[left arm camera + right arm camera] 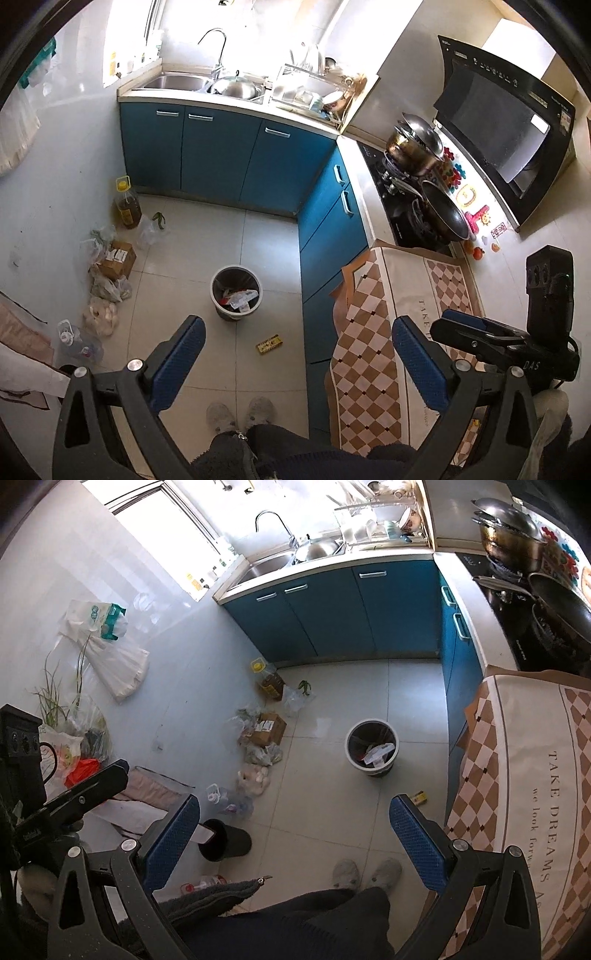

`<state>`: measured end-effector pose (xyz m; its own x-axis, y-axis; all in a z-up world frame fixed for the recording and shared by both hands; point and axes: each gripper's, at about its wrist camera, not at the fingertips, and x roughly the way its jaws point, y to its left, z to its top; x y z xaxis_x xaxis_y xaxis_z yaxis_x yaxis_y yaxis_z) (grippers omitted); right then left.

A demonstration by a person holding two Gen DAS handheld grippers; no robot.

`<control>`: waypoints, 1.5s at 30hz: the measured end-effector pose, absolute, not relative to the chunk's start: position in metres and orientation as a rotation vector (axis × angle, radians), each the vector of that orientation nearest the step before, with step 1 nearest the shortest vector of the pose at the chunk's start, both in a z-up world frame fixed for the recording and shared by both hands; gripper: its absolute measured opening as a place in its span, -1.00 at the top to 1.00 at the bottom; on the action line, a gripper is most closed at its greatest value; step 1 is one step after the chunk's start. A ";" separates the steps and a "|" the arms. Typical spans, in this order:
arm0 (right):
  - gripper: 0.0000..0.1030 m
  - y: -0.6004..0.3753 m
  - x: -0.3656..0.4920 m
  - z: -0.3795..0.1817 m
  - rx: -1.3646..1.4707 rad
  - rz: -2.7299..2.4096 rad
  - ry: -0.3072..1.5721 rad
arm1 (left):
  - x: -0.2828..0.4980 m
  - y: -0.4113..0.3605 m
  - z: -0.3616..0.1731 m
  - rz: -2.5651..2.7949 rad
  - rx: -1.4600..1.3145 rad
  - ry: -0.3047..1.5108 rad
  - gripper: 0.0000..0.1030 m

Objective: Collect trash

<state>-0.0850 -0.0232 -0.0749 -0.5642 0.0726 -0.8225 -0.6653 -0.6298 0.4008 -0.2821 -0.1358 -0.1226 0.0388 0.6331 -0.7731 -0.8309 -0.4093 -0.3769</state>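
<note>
Judging from how things lie, the collecting is only partly done: the grey waste bin (236, 292) on the tiled floor already holds crumpled paper and wrappers, while a small yellow packet (269, 344) lies flat on the floor just in front of the bin, on the person's side, apart from it and not yet picked up. Both claws hover high above the floor. The left claw (297, 363) stands wide open with nothing between its blue pads, and the right claw (295, 843) is likewise spread wide and empty. Left of the bin, against the wall, sit a cardboard box (269, 727), several clear plastic bags and an oil bottle (269, 679); whether any of these count as trash I cannot tell. What is left, as far as shows, is at least the yellow packet, which would need a reach down to the floor before dropping it into the bin
</note>
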 end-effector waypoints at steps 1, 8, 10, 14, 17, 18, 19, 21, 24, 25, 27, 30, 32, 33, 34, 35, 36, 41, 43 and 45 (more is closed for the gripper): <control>-1.00 -0.023 -0.086 -0.076 -1.125 2.219 1.006 | -0.282 -0.135 -0.123 1.635 -1.151 0.245 -1.00; -1.00 -0.020 -0.088 -0.080 -1.148 2.225 1.018 | -0.280 -0.135 -0.124 1.631 -1.155 0.255 -1.00; -1.00 -0.019 -0.088 -0.080 -1.150 2.225 1.021 | -0.279 -0.136 -0.125 1.628 -1.159 0.257 -1.00; -1.00 -0.016 -0.086 -0.082 -1.154 2.226 1.028 | -0.278 -0.133 -0.125 1.624 -1.160 0.264 -1.00; -1.00 -0.016 -0.086 -0.082 -1.152 2.226 1.031 | -0.276 -0.131 -0.125 1.625 -1.160 0.264 -1.00; -1.00 -0.016 -0.086 -0.082 -1.152 2.225 1.029 | -0.274 -0.131 -0.126 1.620 -1.160 0.265 -1.00; -1.00 -0.016 -0.086 -0.083 -1.154 2.226 1.031 | -0.275 -0.130 -0.126 1.618 -1.161 0.267 -1.00; -1.00 -0.016 -0.085 -0.083 -1.152 2.229 1.033 | -0.273 -0.130 -0.126 1.615 -1.159 0.267 -1.00; -1.00 -0.017 -0.083 -0.083 -1.152 2.230 1.037 | -0.275 -0.128 -0.127 1.603 -1.156 0.274 -1.00; -1.00 -0.017 -0.083 -0.084 -1.151 2.230 1.039 | -0.276 -0.128 -0.128 1.596 -1.156 0.277 -1.00; -1.00 -0.017 -0.081 -0.084 -1.149 2.230 1.044 | -0.277 -0.127 -0.128 1.593 -1.153 0.283 -1.00; -1.00 -0.017 -0.078 -0.085 -1.146 2.230 1.046 | -0.278 -0.126 -0.128 1.586 -1.155 0.287 -1.00; -1.00 -0.017 -0.078 -0.085 -1.143 2.229 1.052 | -0.277 -0.125 -0.128 1.582 -1.156 0.284 -1.00; -1.00 -0.017 -0.078 -0.085 -1.144 2.228 1.053 | -0.276 -0.127 -0.129 1.581 -1.157 0.284 -1.00; -1.00 -0.017 -0.077 -0.085 -1.142 2.227 1.055 | -0.278 -0.127 -0.129 1.578 -1.156 0.286 -1.00; -1.00 -0.018 -0.077 -0.085 -1.142 2.225 1.057 | -0.278 -0.125 -0.128 1.577 -1.156 0.287 -1.00; -1.00 -0.018 -0.076 -0.085 -1.141 2.223 1.060 | -0.277 -0.126 -0.129 1.575 -1.156 0.289 -1.00; -1.00 -0.017 -0.072 -0.085 -1.139 2.220 1.063 | -0.280 -0.124 -0.129 1.561 -1.155 0.297 -1.00; -1.00 -0.017 -0.072 -0.086 -1.139 2.223 1.063 | -0.279 -0.125 -0.129 1.560 -1.152 0.299 -1.00; -1.00 -0.016 -0.070 -0.085 -1.136 2.222 1.064 | -0.279 -0.124 -0.129 1.556 -1.154 0.299 -1.00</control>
<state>-0.0704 -0.0162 -0.0850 -0.5747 0.0273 -0.8179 -0.6543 -0.6157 0.4392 -0.2791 -0.1243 -0.1293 0.0988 0.6106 -0.7858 -0.8584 -0.3472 -0.3777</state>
